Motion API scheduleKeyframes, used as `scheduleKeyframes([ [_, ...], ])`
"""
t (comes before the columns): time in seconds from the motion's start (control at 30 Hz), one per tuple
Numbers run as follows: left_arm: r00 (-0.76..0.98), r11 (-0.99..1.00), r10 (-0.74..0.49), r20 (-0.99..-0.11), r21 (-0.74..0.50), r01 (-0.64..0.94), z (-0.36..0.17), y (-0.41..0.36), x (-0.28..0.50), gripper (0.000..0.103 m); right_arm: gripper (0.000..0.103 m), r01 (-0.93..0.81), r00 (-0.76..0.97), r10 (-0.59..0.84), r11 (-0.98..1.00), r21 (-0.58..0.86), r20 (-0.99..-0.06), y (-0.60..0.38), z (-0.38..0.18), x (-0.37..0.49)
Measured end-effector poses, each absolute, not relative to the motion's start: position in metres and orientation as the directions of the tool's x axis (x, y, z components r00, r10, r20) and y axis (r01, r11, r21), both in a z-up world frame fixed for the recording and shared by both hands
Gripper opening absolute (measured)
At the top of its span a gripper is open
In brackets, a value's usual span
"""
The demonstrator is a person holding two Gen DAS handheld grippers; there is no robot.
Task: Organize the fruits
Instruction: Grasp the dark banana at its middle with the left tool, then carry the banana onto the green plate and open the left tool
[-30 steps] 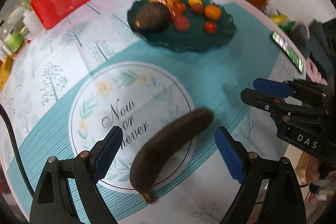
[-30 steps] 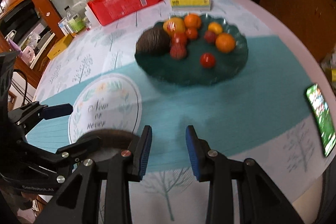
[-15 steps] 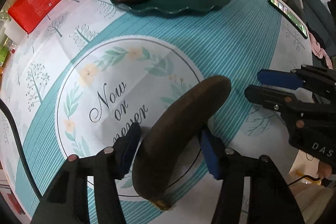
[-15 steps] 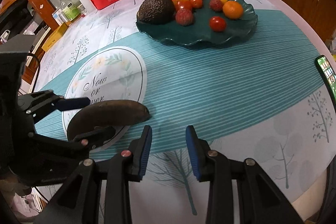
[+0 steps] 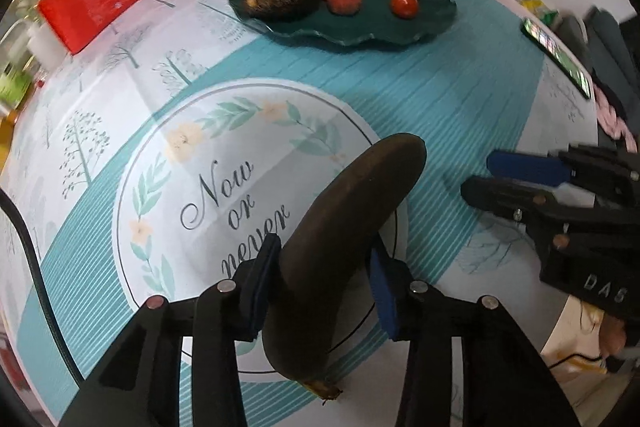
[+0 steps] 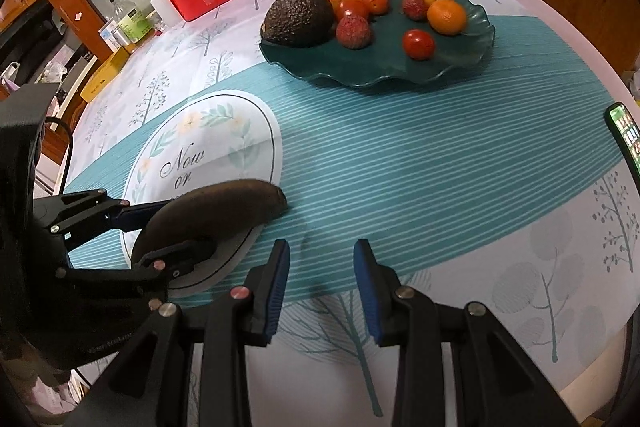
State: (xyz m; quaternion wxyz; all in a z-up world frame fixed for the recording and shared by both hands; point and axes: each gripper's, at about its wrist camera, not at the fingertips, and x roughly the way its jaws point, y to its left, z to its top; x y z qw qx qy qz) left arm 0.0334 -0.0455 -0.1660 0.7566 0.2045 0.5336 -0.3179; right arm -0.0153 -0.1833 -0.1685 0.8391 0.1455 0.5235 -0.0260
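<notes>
Banana [image 5: 344,243], dark and soft, sits squeezed in the left gripper [image 5: 320,291], just above the near cloth. Too hard a squeeze could squash it. The right gripper [image 6: 320,283] hangs empty, jaws apart.

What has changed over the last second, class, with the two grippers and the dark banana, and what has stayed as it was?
The left gripper moved in over the dark banana, closed from wide open and now clamps its middle; the banana looks raised off the tablecloth. The right gripper stayed open and empty beside it. The fruit on the green plate kept its arrangement.
</notes>
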Motion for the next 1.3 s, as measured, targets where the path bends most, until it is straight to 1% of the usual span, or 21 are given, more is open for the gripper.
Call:
scheduleKeyframes([
  [0.33, 0.256, 0.750, -0.290, -0.922, -0.053, 0.659, -0.136, -0.067, 0.036, 0.041, 0.034, 0.176, 0.466, 0.123, 0.958, 0.227, -0.876, -0.199, -0.154, -0.012],
  [0.5, 0.276, 0.779, -0.299, -0.913, -0.066, 0.623, -0.117, -0.097, 0.046, 0.041, 0.034, 0.163, 0.487, 0.117, 0.961, 0.222, -0.865, -0.220, -0.138, -0.004],
  [0.73, 0.332, 0.837, -0.291, -0.897, -0.071, 0.543, -0.098, -0.152, 0.084, 0.041, 0.034, 0.126, 0.520, 0.103, 0.972, 0.196, -0.848, -0.263, -0.114, 0.022],
  [1.0, 0.370, 0.905, -0.271, -0.889, -0.104, 0.412, -0.106, -0.198, 0.137, 0.041, 0.034, 0.060, 0.536, 0.088, 0.988, 0.142, -0.840, -0.314, -0.102, 0.071],
  [1.3, 0.392, 0.951, -0.228, -0.891, -0.118, 0.284, -0.129, -0.224, 0.175, 0.041, 0.034, -0.015, 0.519, 0.114, 0.992, 0.124, -0.847, -0.345, -0.113, 0.119],
])
